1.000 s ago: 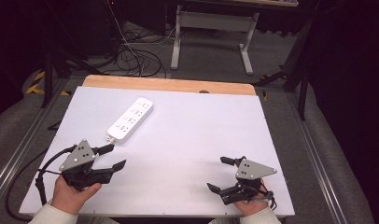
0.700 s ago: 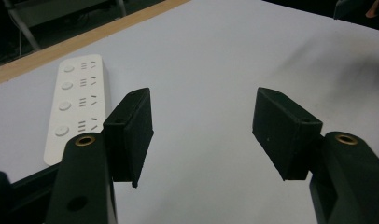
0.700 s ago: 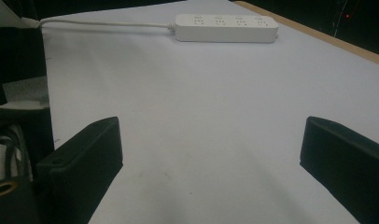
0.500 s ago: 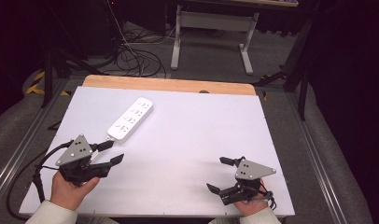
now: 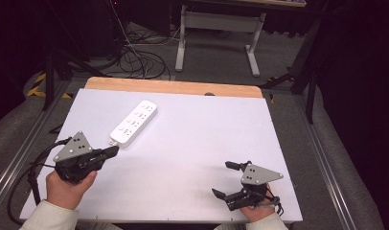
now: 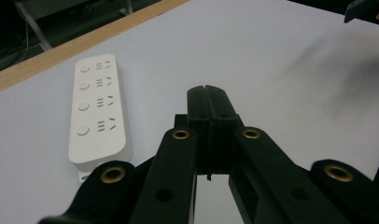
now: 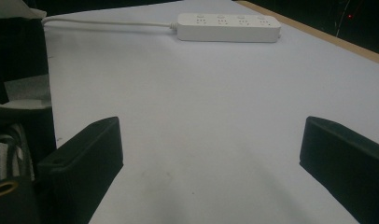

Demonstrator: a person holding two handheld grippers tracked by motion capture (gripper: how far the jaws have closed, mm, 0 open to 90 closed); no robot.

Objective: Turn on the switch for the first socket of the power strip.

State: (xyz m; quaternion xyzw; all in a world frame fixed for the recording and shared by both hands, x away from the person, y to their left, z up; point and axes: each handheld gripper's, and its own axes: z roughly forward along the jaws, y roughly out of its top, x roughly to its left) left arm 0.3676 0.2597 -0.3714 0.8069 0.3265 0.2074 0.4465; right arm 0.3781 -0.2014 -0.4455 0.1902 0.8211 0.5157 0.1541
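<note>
A white power strip (image 5: 134, 123) lies slantwise on the white table top (image 5: 197, 134), left of centre, with its cord end towards me. My left gripper (image 5: 112, 151) is shut with nothing in it, tips just short of the strip's near end. In the left gripper view the closed jaws (image 6: 207, 91) point past the right side of the strip (image 6: 96, 109). At the front right my right gripper (image 5: 224, 179) stands open and empty. The right gripper view has its spread jaws (image 7: 211, 149) over bare table, with the strip (image 7: 227, 27) and its cord (image 7: 108, 22) far off.
A wooden strip (image 5: 173, 87) edges the table's far side. Metal rails run along both sides of the table. Beyond it, cables (image 5: 140, 57) lie on the floor beside a desk frame (image 5: 216, 28). Bare table spans the gap between the two grippers.
My left gripper has moved a little forward towards the strip's near end, and its jaws have come together. The right gripper has stayed put and open.
</note>
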